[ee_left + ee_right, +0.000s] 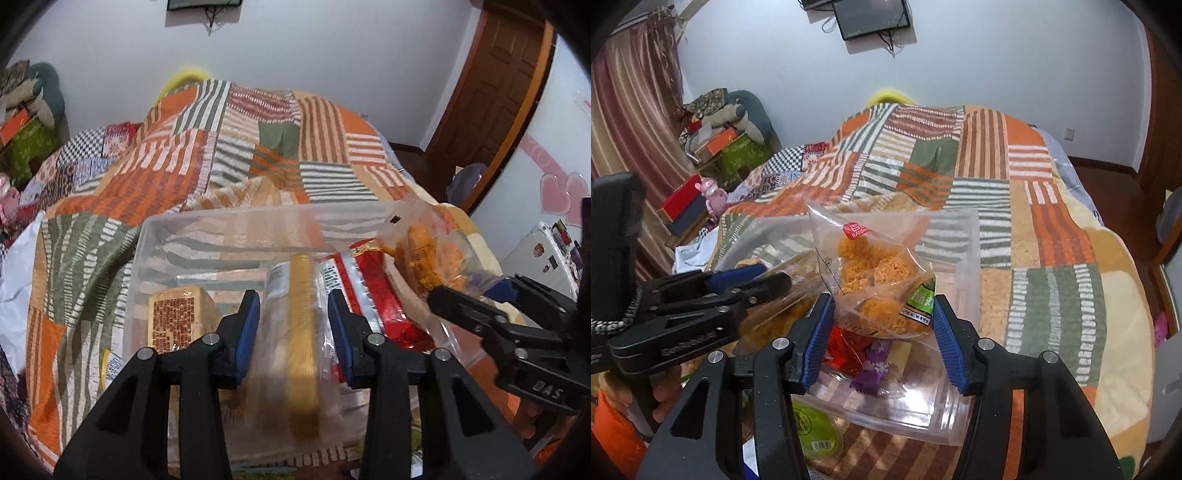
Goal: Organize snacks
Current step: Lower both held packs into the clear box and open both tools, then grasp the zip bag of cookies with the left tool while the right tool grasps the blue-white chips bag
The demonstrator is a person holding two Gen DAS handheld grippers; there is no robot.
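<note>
1. The task looks partly done. A clear bin [155, 236] sits on the bed [184, 177], and several snacks are already in it: a tan box [177, 317] at its left and a red pack [373, 295] toward its right.
2. Two snacks are in hand over the bin. The left gripper [293, 328] pinches a clear sleeve with a yellow band [303, 332], whose far end reaches down into the bin. The pads appear to press on its sides.
3. The right gripper [882, 332] has a clear bag of orange snacks [875, 280] between its jaws, above the bin's right part. The jaws stand a little apart from the bag's lower corners, so the bag seems freed or nearly so; whether a pad touches it cannot be told for sure.
4. Under that bag, in the right wrist view, a purple wrapper [871, 365] lies in the bin beside the red pack.
5. Work remains, by the look of it: a green pack [816, 432] lies on the bed outside the bin's near edge, and both held snacks have yet to settle.
6. Pose: both grippers point downward and forward into the bin, side by side, the left one to the left. A hand [665, 391] on the left gripper's handle shows in the right wrist view.
</note>
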